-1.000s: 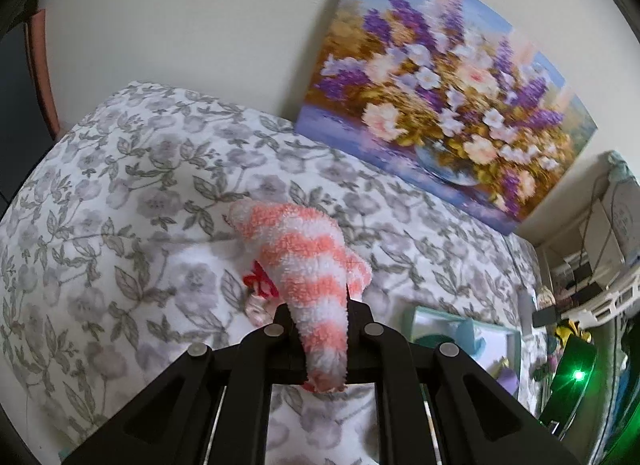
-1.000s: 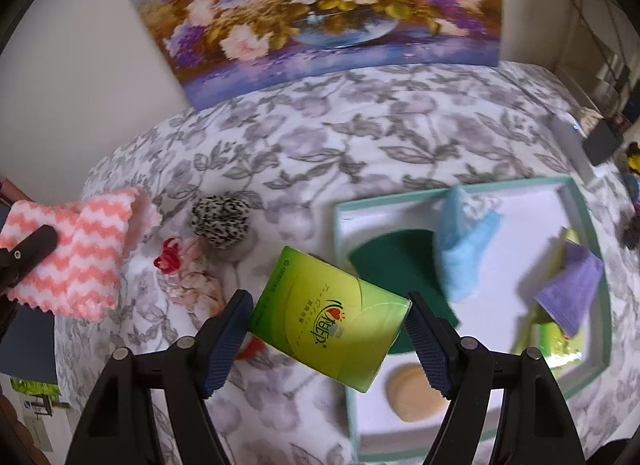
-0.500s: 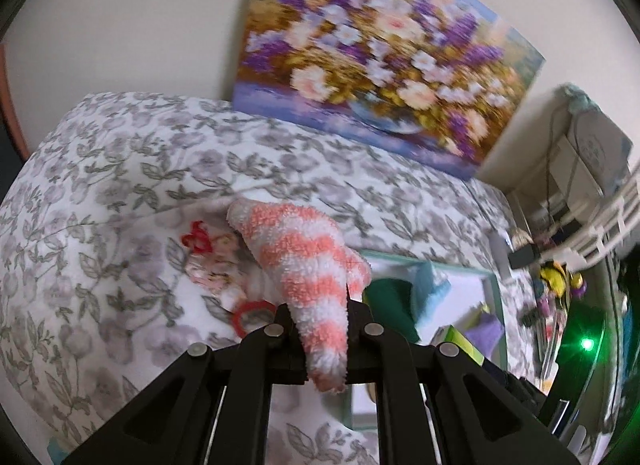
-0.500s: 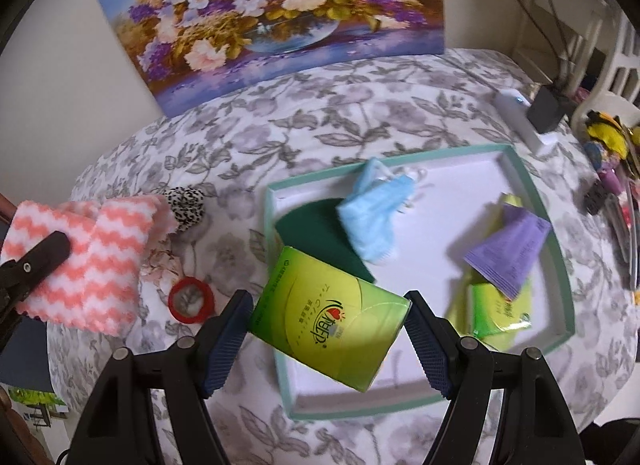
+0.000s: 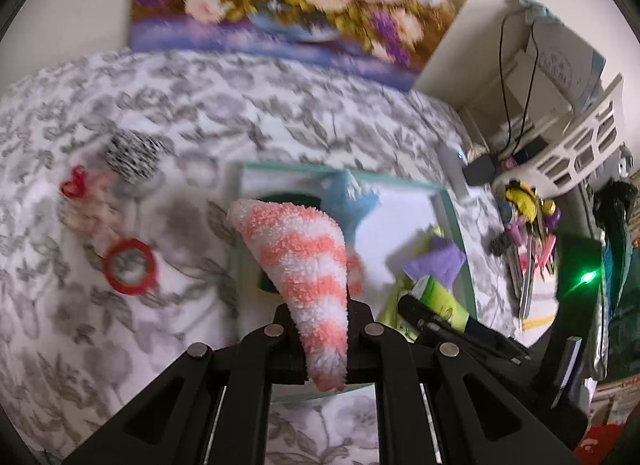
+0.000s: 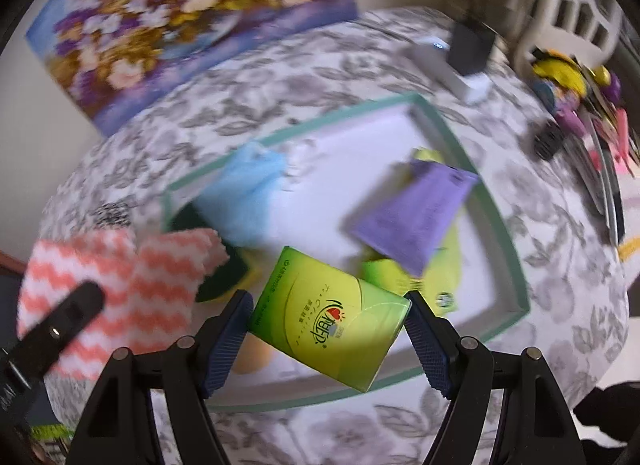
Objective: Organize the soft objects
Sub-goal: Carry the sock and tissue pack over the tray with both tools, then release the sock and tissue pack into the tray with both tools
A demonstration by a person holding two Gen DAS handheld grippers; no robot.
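Observation:
My left gripper (image 5: 322, 329) is shut on a fluffy pink-and-white striped cloth (image 5: 298, 261) and holds it over the left edge of the teal-rimmed white tray (image 5: 452, 201). The cloth also shows in the right wrist view (image 6: 116, 289), left of the tray (image 6: 480, 201). My right gripper (image 6: 326, 339) is shut on a green tissue pack (image 6: 328, 317) above the tray's near side. In the tray lie a blue cloth (image 6: 244, 193), a purple packet (image 6: 416, 217), a dark green pad (image 5: 288, 201) and green packs (image 6: 432, 285).
On the flowered tablecloth left of the tray lie a red ring (image 5: 128, 267), a black-and-white scrunchie (image 5: 132, 153) and a pink hair tie with red bow (image 5: 80, 201). A flower painting (image 5: 288, 1) leans at the back. Clutter, cables and a white basket (image 5: 576, 145) stand at the right.
Both grippers have moved right, toward and over the tray, each still holding its item. The view is blurred by motion.

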